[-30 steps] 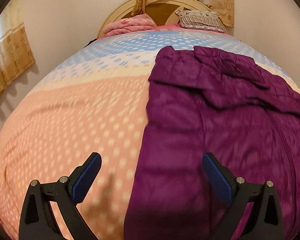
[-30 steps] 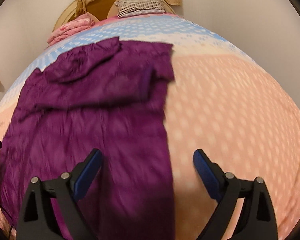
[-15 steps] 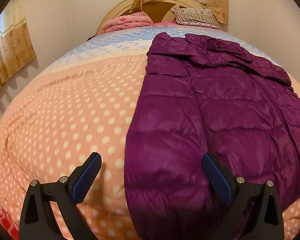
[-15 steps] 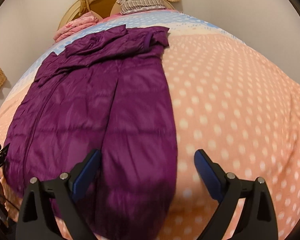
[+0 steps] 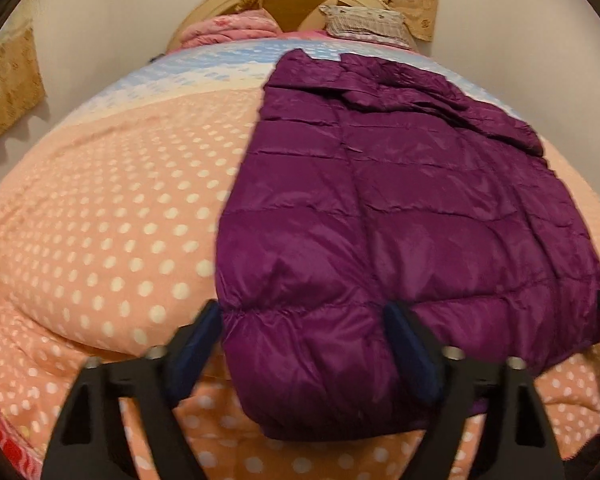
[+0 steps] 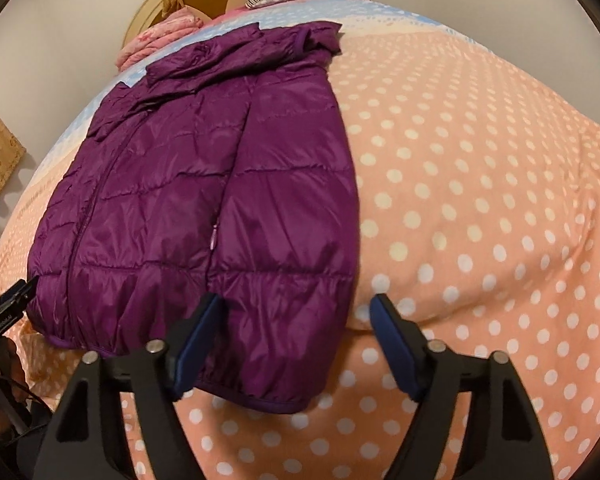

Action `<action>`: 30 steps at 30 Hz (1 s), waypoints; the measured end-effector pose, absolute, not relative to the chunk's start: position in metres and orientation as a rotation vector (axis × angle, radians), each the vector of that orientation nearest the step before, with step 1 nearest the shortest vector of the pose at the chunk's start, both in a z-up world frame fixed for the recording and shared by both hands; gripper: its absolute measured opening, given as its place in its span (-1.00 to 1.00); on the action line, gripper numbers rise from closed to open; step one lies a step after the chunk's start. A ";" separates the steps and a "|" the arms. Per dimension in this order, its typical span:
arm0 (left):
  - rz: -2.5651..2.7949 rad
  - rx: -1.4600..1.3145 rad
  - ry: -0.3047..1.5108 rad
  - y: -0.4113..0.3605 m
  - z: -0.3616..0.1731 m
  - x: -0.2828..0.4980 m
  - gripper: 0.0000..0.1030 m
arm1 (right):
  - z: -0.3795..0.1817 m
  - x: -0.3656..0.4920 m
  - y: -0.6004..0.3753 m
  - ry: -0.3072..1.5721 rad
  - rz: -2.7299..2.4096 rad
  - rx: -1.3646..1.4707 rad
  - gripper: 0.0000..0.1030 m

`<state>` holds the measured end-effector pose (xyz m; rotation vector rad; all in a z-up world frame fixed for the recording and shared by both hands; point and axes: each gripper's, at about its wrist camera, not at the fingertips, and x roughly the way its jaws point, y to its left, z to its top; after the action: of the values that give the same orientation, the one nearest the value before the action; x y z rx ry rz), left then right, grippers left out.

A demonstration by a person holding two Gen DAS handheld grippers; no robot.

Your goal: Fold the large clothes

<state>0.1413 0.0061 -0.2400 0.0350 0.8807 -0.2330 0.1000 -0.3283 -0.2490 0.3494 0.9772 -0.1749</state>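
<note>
A purple quilted puffer jacket (image 5: 400, 216) lies flat on the bed, hem toward me, sleeves folded across near the collar. It also shows in the right wrist view (image 6: 220, 200). My left gripper (image 5: 304, 352) is open, its jaws either side of the jacket's left hem corner, just above the fabric. My right gripper (image 6: 296, 344) is open over the jacket's right hem corner. The left gripper's tip (image 6: 12, 300) shows at the jacket's far left corner in the right wrist view.
The bed has a peach polka-dot duvet (image 5: 100, 220) with a blue band near the head. A pink folded blanket (image 5: 232, 28) and a striped pillow (image 5: 364, 20) lie by the round headboard. Walls stand close on both sides.
Both grippers have drawn back and down from over the jacket's middle to its hem at the bed's near edge. Both stayed open.
</note>
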 end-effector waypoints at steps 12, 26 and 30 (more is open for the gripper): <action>-0.364 0.035 0.727 0.010 -0.184 0.116 -0.92 | -0.206 0.084 -0.332 0.876 -0.055 0.381 -0.88; -0.456 -0.017 0.417 0.042 -0.037 0.058 -0.94 | -0.060 0.007 -0.334 0.500 0.044 0.412 -0.89; -0.424 0.028 0.397 0.029 -0.040 0.122 -0.94 | -0.043 0.058 -0.346 0.428 0.029 0.396 -0.89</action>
<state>0.1215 0.0291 -0.0401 0.0277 0.3968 -0.4237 0.0576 -0.3458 -0.0429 0.3965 0.4276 0.0292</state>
